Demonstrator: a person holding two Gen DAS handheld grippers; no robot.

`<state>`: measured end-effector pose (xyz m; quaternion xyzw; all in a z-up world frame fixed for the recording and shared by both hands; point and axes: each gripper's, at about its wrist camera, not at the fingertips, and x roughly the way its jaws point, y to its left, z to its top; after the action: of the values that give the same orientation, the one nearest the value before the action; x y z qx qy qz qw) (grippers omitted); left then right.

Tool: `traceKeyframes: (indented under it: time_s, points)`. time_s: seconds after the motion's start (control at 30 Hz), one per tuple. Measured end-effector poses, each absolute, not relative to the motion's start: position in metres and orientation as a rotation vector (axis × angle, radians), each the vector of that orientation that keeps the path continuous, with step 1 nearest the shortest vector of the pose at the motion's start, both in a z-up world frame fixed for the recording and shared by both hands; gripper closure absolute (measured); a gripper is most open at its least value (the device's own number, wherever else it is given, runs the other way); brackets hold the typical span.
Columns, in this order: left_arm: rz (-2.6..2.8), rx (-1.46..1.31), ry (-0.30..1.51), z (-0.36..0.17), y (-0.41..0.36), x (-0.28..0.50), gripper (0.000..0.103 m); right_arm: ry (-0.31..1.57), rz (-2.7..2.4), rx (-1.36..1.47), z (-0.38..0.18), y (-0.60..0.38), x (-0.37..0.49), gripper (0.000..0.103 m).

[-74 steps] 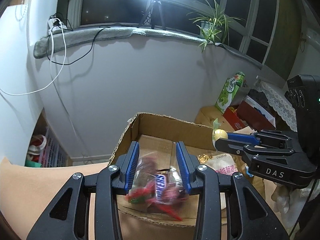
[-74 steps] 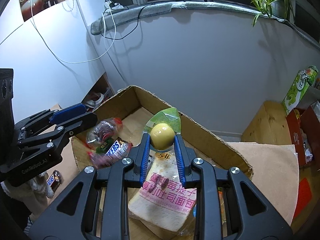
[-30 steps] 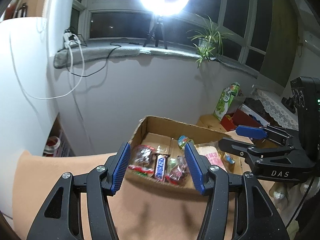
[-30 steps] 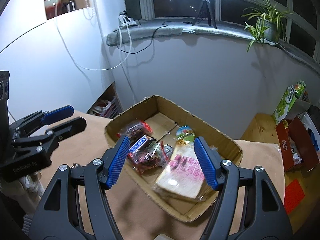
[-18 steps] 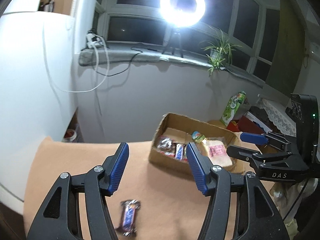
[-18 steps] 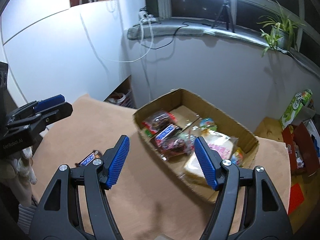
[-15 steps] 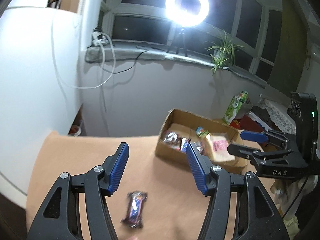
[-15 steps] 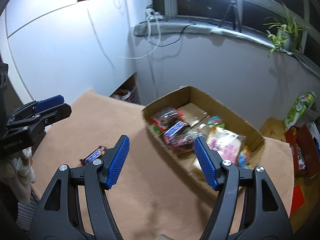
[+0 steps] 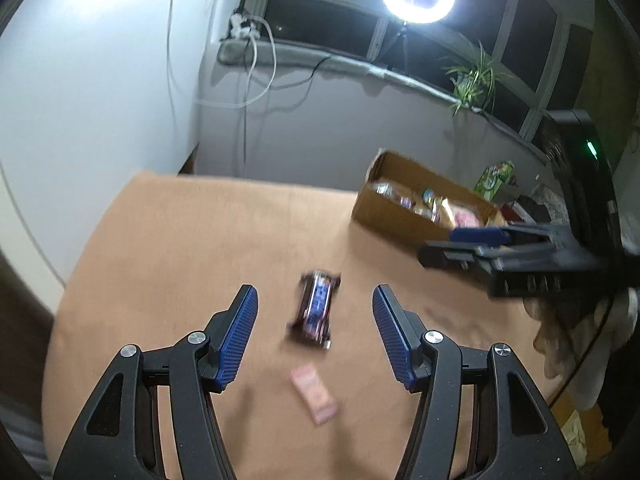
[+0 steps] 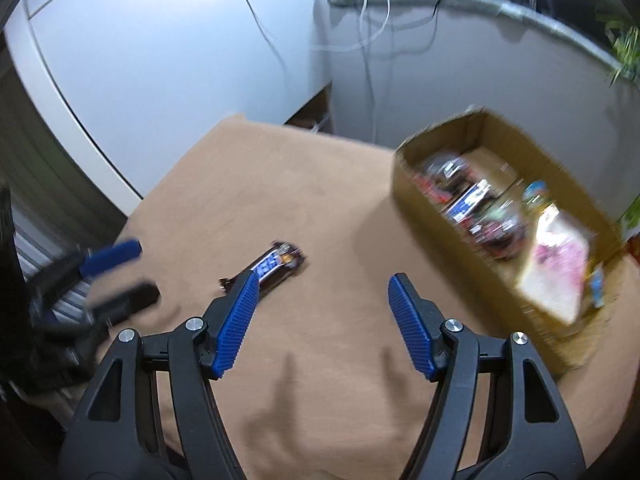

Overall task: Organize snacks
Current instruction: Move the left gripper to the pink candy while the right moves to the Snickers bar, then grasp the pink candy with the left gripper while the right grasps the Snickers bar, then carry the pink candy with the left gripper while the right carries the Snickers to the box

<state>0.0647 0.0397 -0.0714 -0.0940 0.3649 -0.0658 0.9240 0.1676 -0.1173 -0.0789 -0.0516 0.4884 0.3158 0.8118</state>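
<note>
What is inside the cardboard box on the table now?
The cardboard box holds several snack packs: a blue-labelled bar, dark wrapped sweets and a pink-printed bread bag. The picture is blurred, and whatever lies under these packs is covered.

Table: box, bar, packet

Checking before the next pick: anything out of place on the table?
Yes. A dark chocolate bar and a small pink packet lie loose on the brown table, away from the cardboard box holding the other snacks.
</note>
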Motion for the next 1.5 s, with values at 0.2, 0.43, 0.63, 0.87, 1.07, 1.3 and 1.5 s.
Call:
traceKeyframes:
  time_s: [0.2, 0.43, 0.63, 0.87, 1.07, 1.3, 1.5]
  points:
    - [-0.159, -0.202, 0.823, -0.103, 0.034, 0.053, 0.050, 1.216, 0.707, -0.025, -0.113, -0.092, 0.182, 0.046]
    - [-0.197, -0.210, 0.883, -0.125, 0.021, 0.050, 0.059, 1.331, 0.708, 0.060, -0.140, -0.075, 0.193, 0.054]
    - [-0.184, -0.190, 0.911, -0.135, 0.012, 0.054, 0.059, 1.385, 0.685, 0.108, -0.153, -0.066, 0.199, 0.054]
    - [-0.150, -0.126, 0.921, -0.143, 0.005, 0.057, 0.059, 1.370, 0.660, 0.028, -0.157, -0.049, 0.202, 0.054]
    - [-0.119, -0.099, 0.909, -0.154, 0.003, 0.043, 0.064, 1.348, 0.652, -0.072, -0.155, -0.032, 0.204, 0.054]
    - [-0.111, -0.090, 0.891, -0.157, 0.008, 0.037, 0.083, 1.320, 0.675, -0.177, -0.153, -0.027, 0.202, 0.068]
    - [-0.118, -0.113, 0.887, -0.156, 0.013, 0.034, 0.085, 1.284, 0.679, -0.165, -0.151, -0.038, 0.196, 0.072]
